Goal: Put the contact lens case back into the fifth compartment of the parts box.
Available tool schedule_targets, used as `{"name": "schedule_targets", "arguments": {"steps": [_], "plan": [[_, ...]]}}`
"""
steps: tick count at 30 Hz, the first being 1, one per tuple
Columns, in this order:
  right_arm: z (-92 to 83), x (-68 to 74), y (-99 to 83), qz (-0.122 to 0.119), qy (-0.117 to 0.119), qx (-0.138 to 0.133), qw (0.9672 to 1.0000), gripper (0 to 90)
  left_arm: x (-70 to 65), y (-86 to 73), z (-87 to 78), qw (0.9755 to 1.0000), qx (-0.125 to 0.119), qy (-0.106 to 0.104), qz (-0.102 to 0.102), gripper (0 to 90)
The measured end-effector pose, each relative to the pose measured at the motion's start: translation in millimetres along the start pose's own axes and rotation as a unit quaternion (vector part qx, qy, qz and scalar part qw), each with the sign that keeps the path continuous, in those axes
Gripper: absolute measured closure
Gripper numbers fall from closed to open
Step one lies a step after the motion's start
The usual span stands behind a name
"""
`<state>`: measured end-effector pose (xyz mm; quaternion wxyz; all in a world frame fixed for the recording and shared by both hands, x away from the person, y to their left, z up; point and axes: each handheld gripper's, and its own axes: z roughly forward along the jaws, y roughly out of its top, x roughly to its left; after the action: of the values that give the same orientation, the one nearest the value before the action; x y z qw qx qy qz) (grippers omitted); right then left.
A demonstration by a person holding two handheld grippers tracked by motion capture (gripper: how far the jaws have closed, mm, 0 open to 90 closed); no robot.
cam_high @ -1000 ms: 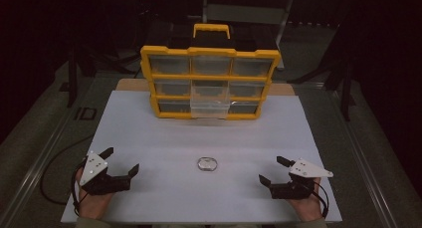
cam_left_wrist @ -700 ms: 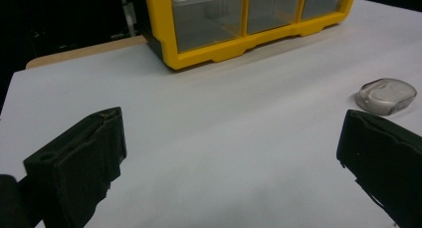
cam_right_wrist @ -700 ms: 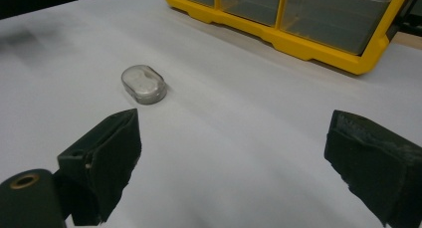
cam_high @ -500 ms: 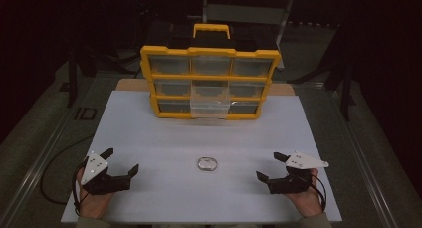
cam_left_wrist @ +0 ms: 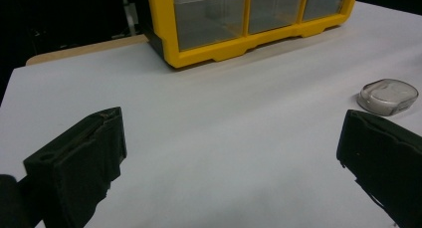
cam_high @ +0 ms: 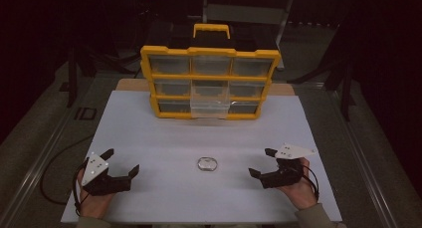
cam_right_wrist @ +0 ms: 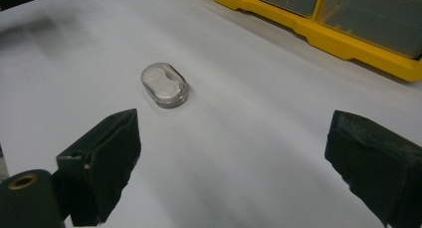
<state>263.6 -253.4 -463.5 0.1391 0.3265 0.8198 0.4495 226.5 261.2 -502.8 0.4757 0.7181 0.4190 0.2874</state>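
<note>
A: What sits nearest the person?

B: The two hands at the table's front edge. The left gripper [cam_high: 121, 162] is over the white table [cam_high: 149, 138] at the near left, jaws spread wide with nothing between them. The right gripper [cam_high: 263, 163] is at the near right, its jaws also wide apart and empty.

A: And between them?

B: A small clear oval case [cam_high: 207, 164] lies flat on the table, roughly midway between the grippers and apart from both. In the right gripper view the case [cam_right_wrist: 164, 85] lies ahead of the jaws, nearer the left one, with something pale inside. In the left gripper view it [cam_left_wrist: 388, 96] lies just beyond the right jaw.

A: Farther back?

B: A yellow drawer organiser [cam_high: 210, 82] stands upright at the table's far side, well beyond the case. Its bottom middle clear drawer [cam_high: 209, 108] is pulled partly out.
</note>
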Motion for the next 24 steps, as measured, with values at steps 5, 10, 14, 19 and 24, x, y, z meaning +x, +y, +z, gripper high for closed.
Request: {"name": "schedule_targets", "arguments": {"steps": [5, 10, 14, 19, 24], "plan": [[2.8, -1.9, 5.4, 0.000, 0.008, 0.009, 0.9999, 7.4, -0.2, -0.2, 0.0, 1.0000, -0.001, 0.001, 0.000, 0.0], [5.5, -1.9, 11.2, -0.004, 0.009, 0.017, 0.9998, 7.4, -0.2, -0.3, -0.4, 1.0000, -0.002, 0.004, 0.000, 0.0], [8.1, -1.2, 16.4, -0.010, 0.013, 0.020, 0.9997, 7.4, -0.3, -0.4, -0.7, 1.0000, -0.003, 0.004, -0.001, 0.0], [12.9, -1.0, 22.7, -0.014, 0.019, 0.028, 0.9993, 7.4, -0.2, -0.5, -0.7, 1.0000, -0.002, 0.004, 0.000, 0.0], [17.6, -0.7, 29.9, -0.020, 0.024, 0.034, 0.9989, 7.4, -0.9, -0.6, -0.5, 1.0000, -0.001, 0.003, 0.000, 0.0]]}}
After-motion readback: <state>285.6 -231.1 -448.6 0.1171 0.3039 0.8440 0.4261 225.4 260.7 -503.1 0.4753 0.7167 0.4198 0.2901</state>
